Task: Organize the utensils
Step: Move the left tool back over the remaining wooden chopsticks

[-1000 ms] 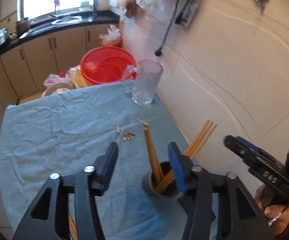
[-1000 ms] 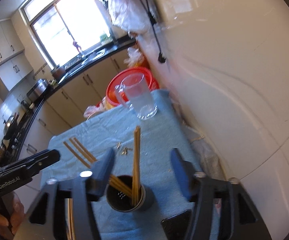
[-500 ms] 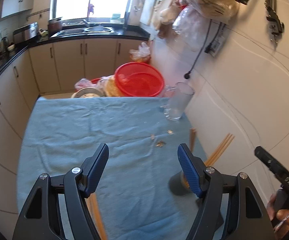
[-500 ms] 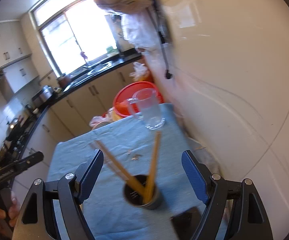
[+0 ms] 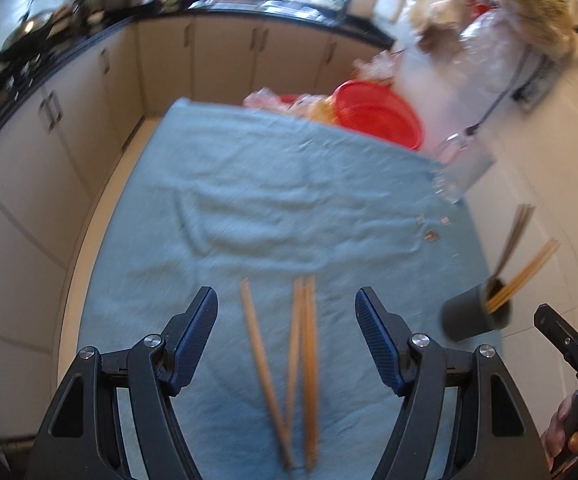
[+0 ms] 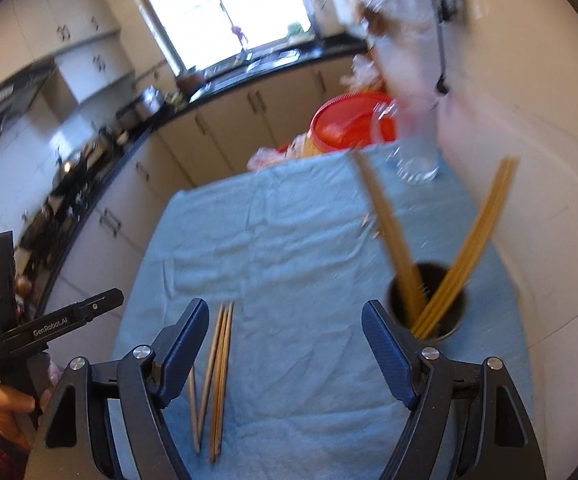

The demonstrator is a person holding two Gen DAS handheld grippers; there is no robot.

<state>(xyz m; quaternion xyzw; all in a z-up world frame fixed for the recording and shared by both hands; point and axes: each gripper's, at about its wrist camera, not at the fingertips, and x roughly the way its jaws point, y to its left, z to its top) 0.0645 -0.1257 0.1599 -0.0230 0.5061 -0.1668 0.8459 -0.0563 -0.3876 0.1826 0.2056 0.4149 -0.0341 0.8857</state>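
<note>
- The left tool [image 5: 287, 320] is spread wide and holds nothing; it hangs above the near part of the tabletop [image 5: 249, 216], which is covered with a blue cloth.
- Straight ahead of it, between its fingers in the left wrist view, lie the loose chopsticks [image 5: 297, 376]: three or so wooden sticks flat on the cloth, their near ends close together and their far ends fanned apart. The blur hides the exact count.
- The right tool [image 6: 285, 340] is also apart and empty. It hangs over the near tabletop, with the same chopsticks below its left finger [image 6: 181, 344].
- The cup [image 6: 429, 304], a dark round holder, stands to the near right by the wall. Two bunches of chopsticks already lean out of it, one to the left and one to the right.
- Farther off stand a glass mug [image 5: 461, 172] at the far right corner and a red basin [image 5: 377, 116] beyond the far edge.
- Step in hand, as I judge it: fetching the remaining sticks, the task being partly done.
- The next move calls for the left tool to drop low over the sticks, close across them near the middle, lift, tip them upright and carry them right to the cup.
</note>
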